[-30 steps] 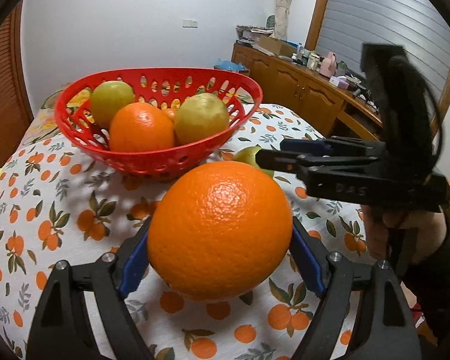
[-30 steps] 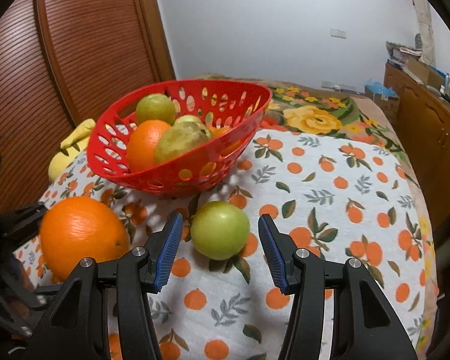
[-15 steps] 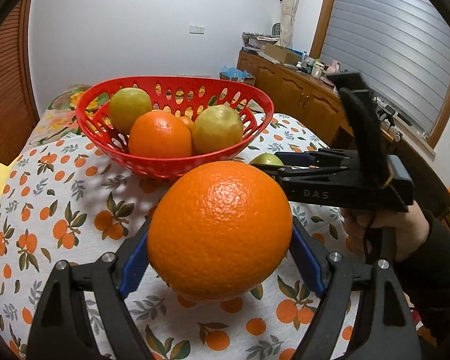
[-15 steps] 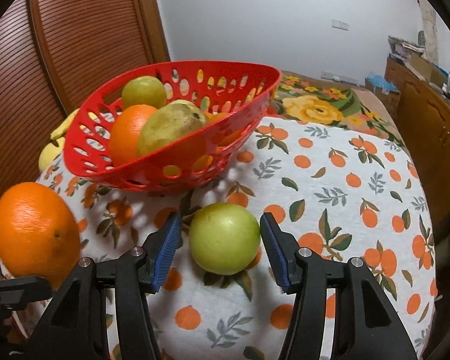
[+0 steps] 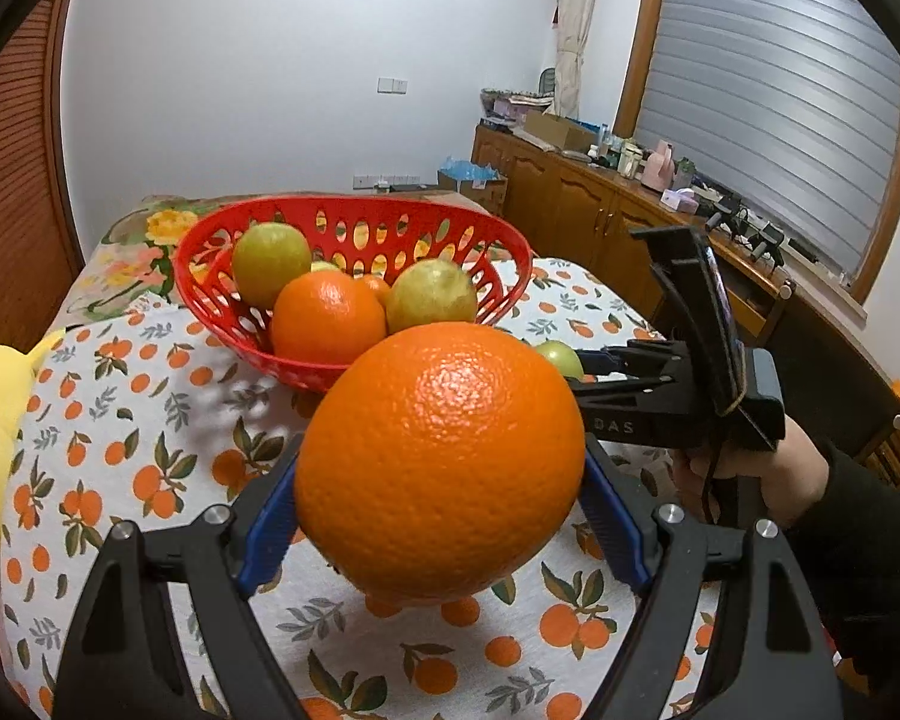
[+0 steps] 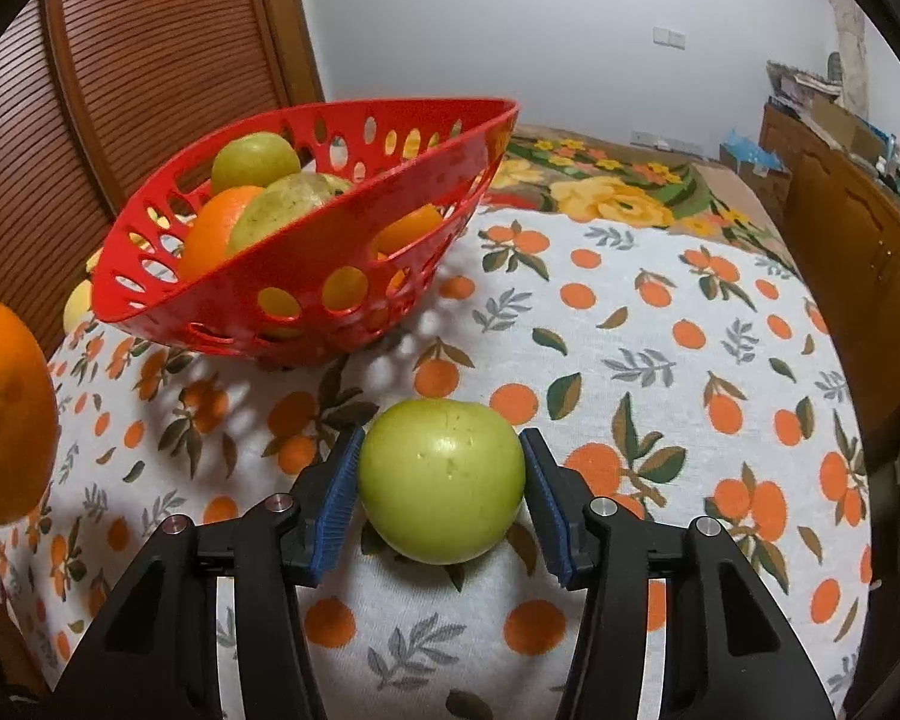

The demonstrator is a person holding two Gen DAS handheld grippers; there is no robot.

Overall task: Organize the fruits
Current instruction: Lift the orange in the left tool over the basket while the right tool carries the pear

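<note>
My left gripper (image 5: 441, 531) is clamped on a big orange (image 5: 441, 459), both blue pads tight on its sides, held up off the tablecloth (image 5: 150, 420) in front of the red basket (image 5: 210, 294) (oranges + yellow-green fruit already inside). My right gripper (image 6: 441, 501) is closing round the green apple (image 6: 441, 480), which sits on the cloth just beside the basket. Left pad looks to be touching; right pad prob. touching too, but I can't tell for sure.
</note>
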